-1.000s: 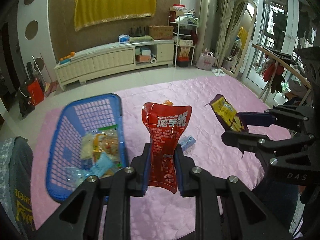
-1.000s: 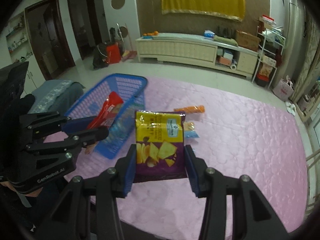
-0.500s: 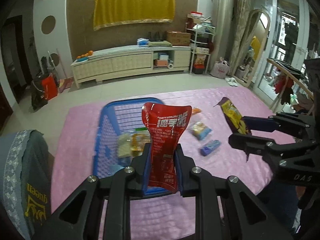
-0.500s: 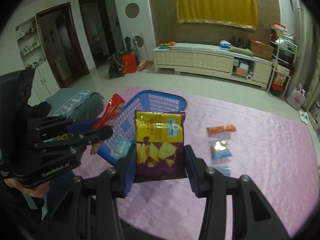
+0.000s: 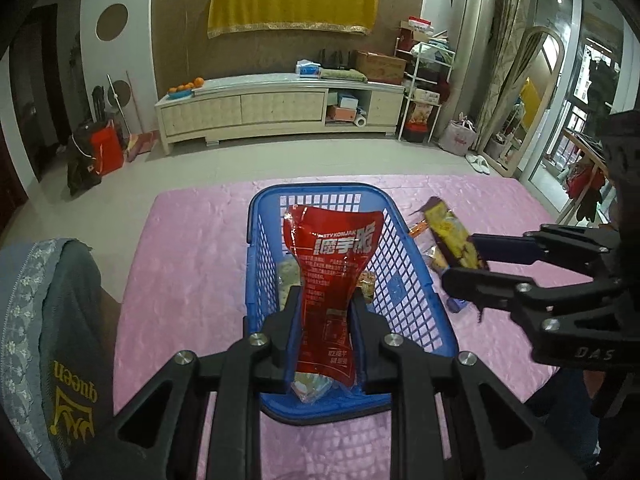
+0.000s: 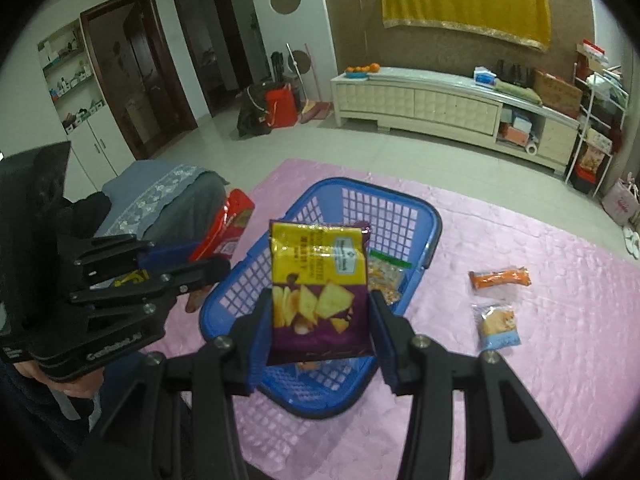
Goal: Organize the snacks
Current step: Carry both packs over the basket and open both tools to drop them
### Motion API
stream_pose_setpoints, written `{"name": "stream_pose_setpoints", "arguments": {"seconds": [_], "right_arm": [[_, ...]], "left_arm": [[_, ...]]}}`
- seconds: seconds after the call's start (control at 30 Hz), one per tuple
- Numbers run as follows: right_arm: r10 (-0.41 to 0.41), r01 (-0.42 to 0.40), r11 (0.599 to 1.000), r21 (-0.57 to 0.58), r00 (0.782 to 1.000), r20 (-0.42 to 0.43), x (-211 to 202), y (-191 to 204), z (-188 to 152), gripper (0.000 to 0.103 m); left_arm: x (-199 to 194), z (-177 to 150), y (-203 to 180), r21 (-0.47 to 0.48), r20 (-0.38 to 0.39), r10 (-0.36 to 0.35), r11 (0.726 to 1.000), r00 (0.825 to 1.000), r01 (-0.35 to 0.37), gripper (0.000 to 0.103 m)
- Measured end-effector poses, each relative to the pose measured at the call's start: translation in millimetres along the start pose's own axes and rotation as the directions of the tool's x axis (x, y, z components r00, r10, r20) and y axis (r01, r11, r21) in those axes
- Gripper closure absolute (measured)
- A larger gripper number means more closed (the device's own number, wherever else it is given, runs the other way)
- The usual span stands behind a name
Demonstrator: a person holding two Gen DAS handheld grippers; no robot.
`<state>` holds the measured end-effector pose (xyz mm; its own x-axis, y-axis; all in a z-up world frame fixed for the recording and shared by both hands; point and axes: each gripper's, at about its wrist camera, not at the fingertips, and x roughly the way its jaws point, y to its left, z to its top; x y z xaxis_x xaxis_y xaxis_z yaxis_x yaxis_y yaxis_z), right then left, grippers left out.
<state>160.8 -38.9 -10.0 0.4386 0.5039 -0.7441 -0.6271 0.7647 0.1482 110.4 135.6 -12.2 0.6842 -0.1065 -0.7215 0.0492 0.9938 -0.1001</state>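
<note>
We note left hand-held gripper point(image 5: 325, 322) clamped narrow on tall red foil konjak pouch point(image 5: 332, 276), pouch upright above blue plastic lattice basket point(image 5: 404, 276). Right hand-held gripper point(image 6: 322, 322) closed wider on yellow-and-purple chip bag point(image 6: 320, 284), held above basket's near end. Basket sits on pink quilted worktop point(image 6: 560, 360). Orange packet point(image 6: 500, 278) and blue-edged packet point(image 6: 498, 326) lie right of basket, apart.

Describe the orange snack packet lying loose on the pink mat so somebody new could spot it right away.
Start at the blue basket on the pink mat. Right of it lie two loose packets; the orange packet is the farther one, long and bright orange, unlike the squarer blue-edged packet beside it.
</note>
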Motion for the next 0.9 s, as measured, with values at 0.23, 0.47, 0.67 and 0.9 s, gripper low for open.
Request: {"name": "stream_pose_setpoints", "arguments": {"seconds": [0.23,0.47,0.67,0.9], "right_arm": [[-0.013,0.014,0.999,0.032,0.999,-0.044,22,-11,-4,0.052],[-0.03,0.032,0.998,0.054,0.998,-0.053,20,-18,-10,0.052],[-0.022,0.023,0.997,0.072,1.0,-0.003,2,-24,-15,0.052],[-0.018,0.017,0.997,0.078,1.0,0.02,-12,-29,-13,0.052]], "left_arm": [[28,-10,-3,-0.017,-0.053,-0.049,0.999,0.997,0.048,0.082],[48,-24,-17,-0.011,-0.107,-0.083,0.997,0.991,0.082,0.082],[53,-29,-24,0.001,-0.153,-0.067,0.998,0.986,0.068,0.059],[36,-22,-17,-0.027,-0.114,-0.041,0.999,0.993,0.038,0.048]]}}
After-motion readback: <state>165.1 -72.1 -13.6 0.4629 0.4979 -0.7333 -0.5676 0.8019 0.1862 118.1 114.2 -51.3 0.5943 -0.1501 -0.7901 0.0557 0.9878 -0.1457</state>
